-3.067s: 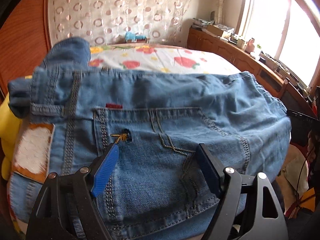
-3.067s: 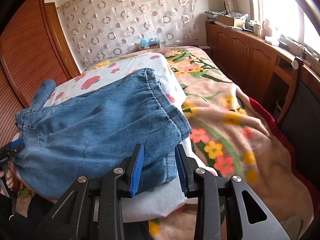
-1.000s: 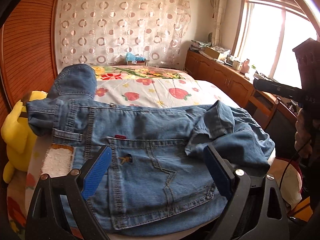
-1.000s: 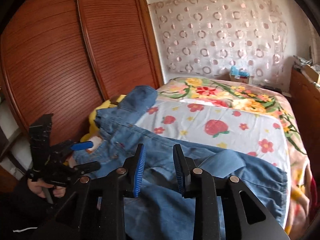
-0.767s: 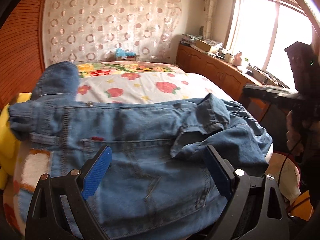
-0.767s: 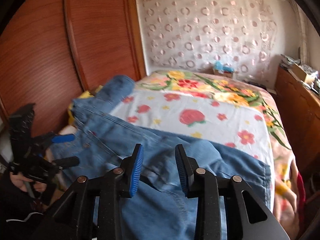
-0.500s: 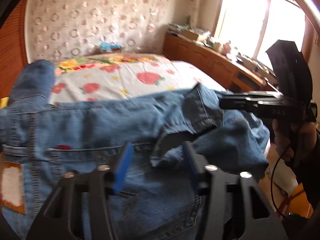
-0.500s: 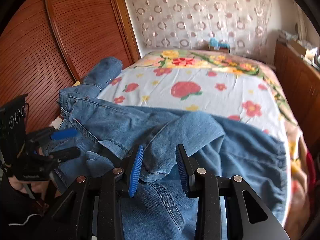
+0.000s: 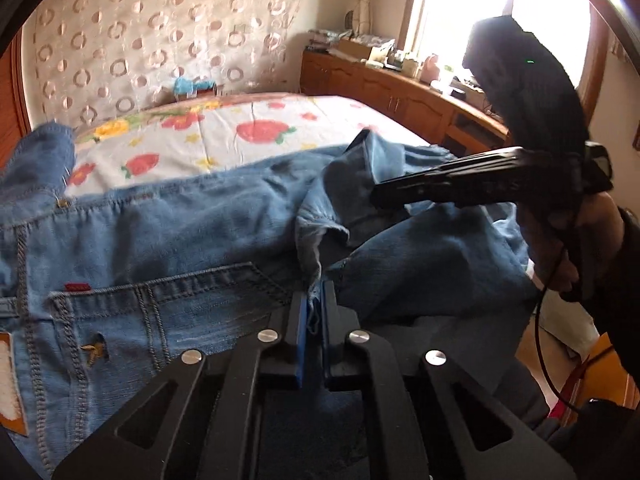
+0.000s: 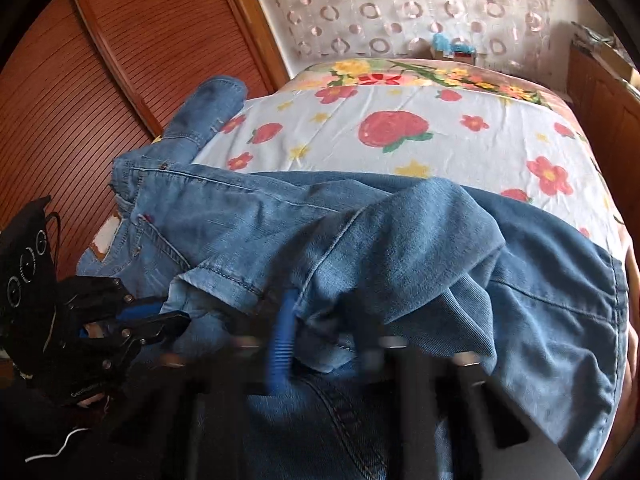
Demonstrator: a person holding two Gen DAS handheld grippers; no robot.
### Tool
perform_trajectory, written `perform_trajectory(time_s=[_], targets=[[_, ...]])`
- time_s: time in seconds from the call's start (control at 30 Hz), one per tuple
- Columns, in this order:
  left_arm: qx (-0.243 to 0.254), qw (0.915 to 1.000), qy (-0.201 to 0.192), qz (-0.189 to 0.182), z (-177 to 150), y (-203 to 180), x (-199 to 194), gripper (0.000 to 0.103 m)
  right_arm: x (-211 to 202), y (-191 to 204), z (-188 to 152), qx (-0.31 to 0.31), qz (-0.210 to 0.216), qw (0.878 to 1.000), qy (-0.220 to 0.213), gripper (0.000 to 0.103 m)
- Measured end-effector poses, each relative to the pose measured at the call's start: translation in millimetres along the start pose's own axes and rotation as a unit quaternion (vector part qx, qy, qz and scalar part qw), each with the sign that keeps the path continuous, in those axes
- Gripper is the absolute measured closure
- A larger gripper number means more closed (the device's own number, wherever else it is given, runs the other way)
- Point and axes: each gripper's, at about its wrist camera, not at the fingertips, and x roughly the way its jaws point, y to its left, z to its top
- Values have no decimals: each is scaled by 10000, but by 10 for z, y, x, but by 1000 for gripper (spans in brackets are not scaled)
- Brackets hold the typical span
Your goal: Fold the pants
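Blue denim pants (image 9: pixel 192 232) lie across the near end of the bed, back pocket up, with a pant leg folded back over the middle. My left gripper (image 9: pixel 314 314) is shut on the hem of that folded leg (image 9: pixel 316 240). It shows in the right wrist view (image 10: pixel 168 318) at the left, pinching the same hem (image 10: pixel 224 280). My right gripper (image 10: pixel 324 332) is blurred by motion; its blue pad (image 10: pixel 282 340) presses into the bunched leg fabric (image 10: pixel 400 240), jaws apart. In the left wrist view it (image 9: pixel 374 196) reaches in from the right over the fold.
The bed (image 10: pixel 400 128) has a white sheet with red fruit print. A wooden wardrobe (image 10: pixel 100 60) stands at the left, a low wooden cabinet (image 9: pixel 400 92) under the window at the right. A second denim piece (image 10: pixel 208 108) lies at the bed's left edge.
My left gripper has closed on the hem of the folded leg. My right gripper has dropped lower into the bunched fabric and is moving fast.
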Motion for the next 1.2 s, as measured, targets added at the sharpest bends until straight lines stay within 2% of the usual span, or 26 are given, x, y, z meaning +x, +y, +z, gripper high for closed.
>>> perform_trajectory(time_s=[0.1,0.23,0.33,0.5,0.67,0.87,1.1,1.2], targets=[[5,9997,-239,22,31,-6,-207,97,-120,28,93,-60,81,9996,-255,101],[-19,9975,-704,46,107,24,-654,98,-368,200,286,-221,133,9970,-733,102],[-81,9959,-898,-30,120,103,-934,98,-534,432,482,-377,207,9934,-1065,102],[-173,9928,-1170,188,56,280,-1384,98,-636,921,763,-772,484,9863,-1377,102],[-274,9892,-1362,467,-20,450,-1690,98,-557,1315,898,-1072,663,9801,-1530,102],[-417,9855,-1434,804,-126,629,-1838,98,-404,1320,944,-1254,911,9756,-1556,102],[-729,9827,-1288,1115,-382,886,-1869,98,-124,1499,1117,-1555,1049,9728,-1358,102],[-934,9816,-1149,1210,-542,1028,-1839,98,83,1704,1183,-1779,952,9713,-1256,102]])
